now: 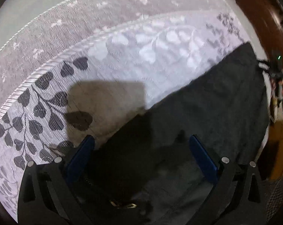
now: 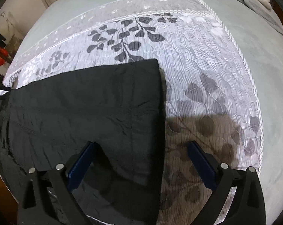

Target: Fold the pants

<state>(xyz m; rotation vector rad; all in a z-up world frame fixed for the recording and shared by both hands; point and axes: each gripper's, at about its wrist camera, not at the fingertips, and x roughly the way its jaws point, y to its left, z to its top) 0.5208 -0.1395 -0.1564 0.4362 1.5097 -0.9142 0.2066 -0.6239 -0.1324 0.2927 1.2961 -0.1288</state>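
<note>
Black pants (image 2: 89,108) flat; straight edge; quilt (image 2: 207,71) bare rightward.

Left gripper (image 1: 141,140), right gripper (image 2: 141,146): identical build. Black angular frames w/ cutouts, blue flat finger pads (image 2: 202,162), round silver pivot pins (image 2: 224,165).

Matt black cloth pants (image 2: 85,108) lie on a ribbed, quilted bedspread (image 2: 197,60).

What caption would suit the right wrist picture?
Open right gripper hovering over the edge of black fabric pants spread on a grey leaf-patterned quilt.
</note>
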